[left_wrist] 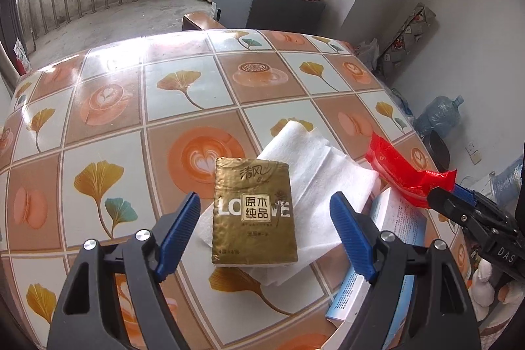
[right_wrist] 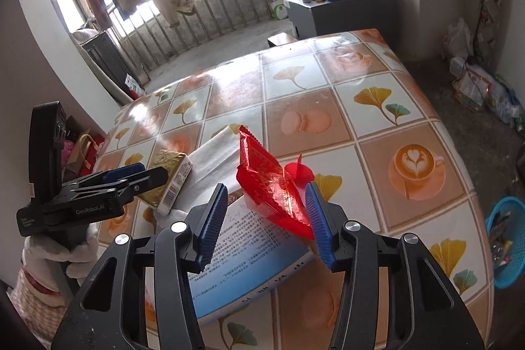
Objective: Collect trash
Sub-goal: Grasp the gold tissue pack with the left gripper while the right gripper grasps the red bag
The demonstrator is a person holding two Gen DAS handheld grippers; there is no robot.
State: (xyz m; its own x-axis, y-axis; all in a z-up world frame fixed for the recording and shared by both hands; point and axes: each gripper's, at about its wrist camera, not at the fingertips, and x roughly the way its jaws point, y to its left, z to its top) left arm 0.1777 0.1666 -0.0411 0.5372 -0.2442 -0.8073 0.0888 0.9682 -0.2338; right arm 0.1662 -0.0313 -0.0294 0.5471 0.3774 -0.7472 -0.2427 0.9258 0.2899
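Both wrist views look steeply down, close — sharing the table (left_wrist: 137, 107).

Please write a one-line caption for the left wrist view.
Open left gripper above a gold tissue pack on white paper, table.

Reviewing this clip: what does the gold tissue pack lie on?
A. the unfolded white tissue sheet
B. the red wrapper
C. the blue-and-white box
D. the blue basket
A: the gold tissue pack rests on the white tissue sheet, which shows around its edges on the table.
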